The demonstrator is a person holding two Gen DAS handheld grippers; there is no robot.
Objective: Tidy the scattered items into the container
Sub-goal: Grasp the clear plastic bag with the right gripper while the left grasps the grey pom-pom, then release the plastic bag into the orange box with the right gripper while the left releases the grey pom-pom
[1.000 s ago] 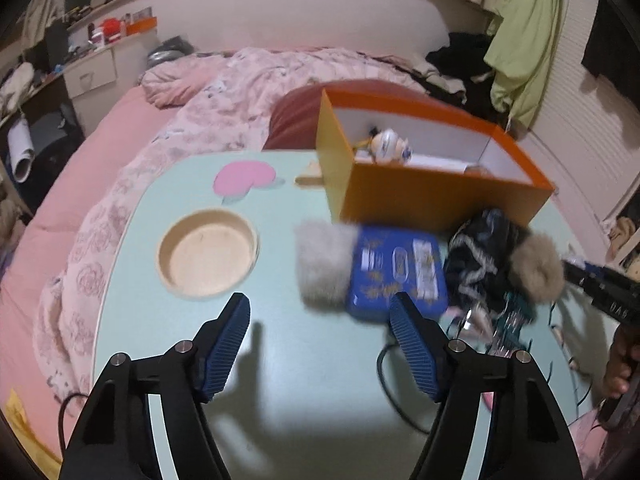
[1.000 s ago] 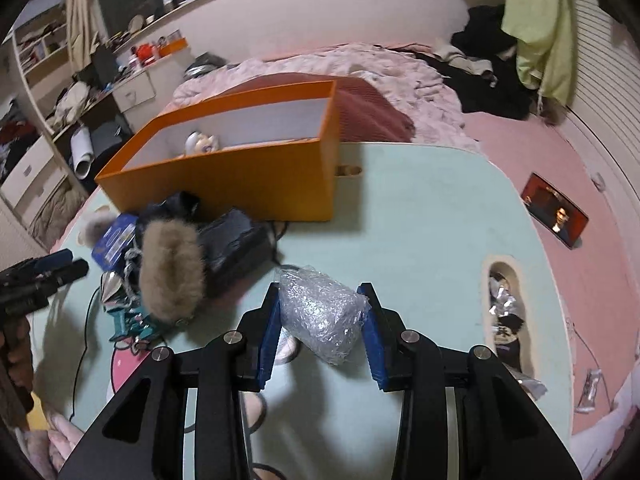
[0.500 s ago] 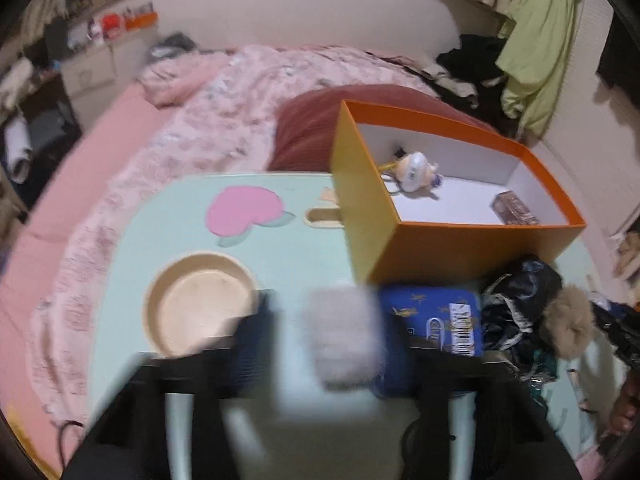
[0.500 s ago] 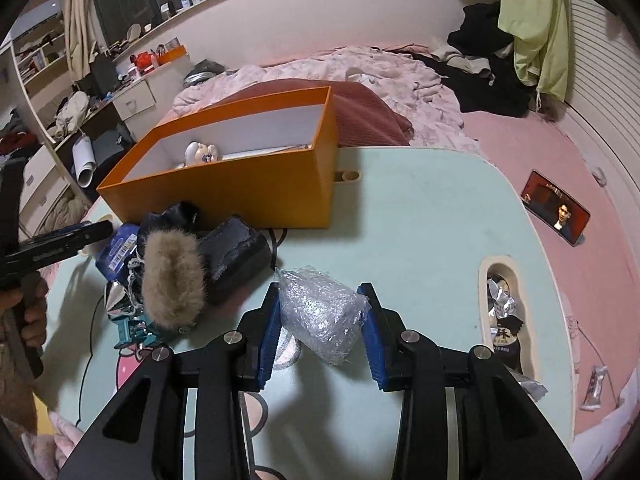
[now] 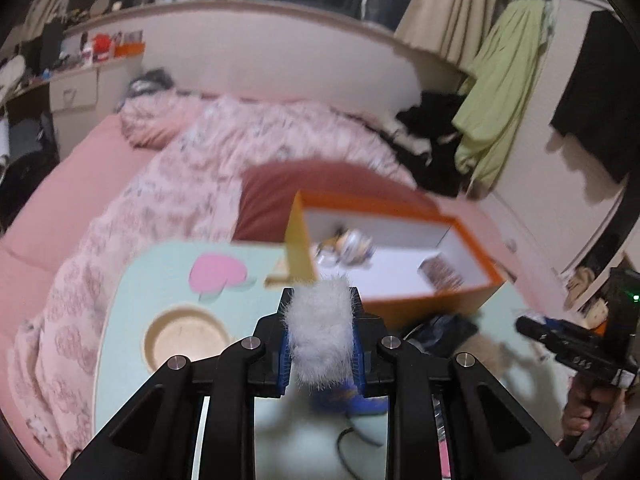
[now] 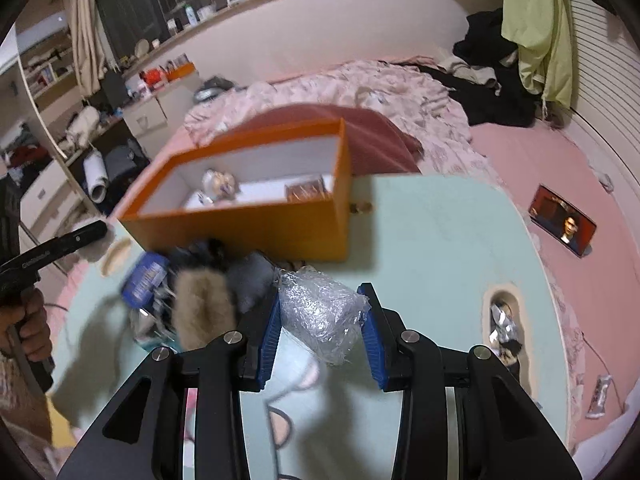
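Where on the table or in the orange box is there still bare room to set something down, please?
The table is bare right of the box, up to the slot. Another bare strip lies between the round dish and pink heart. The box floor is free between the figurine and small packet. The pile before the box is crowded.
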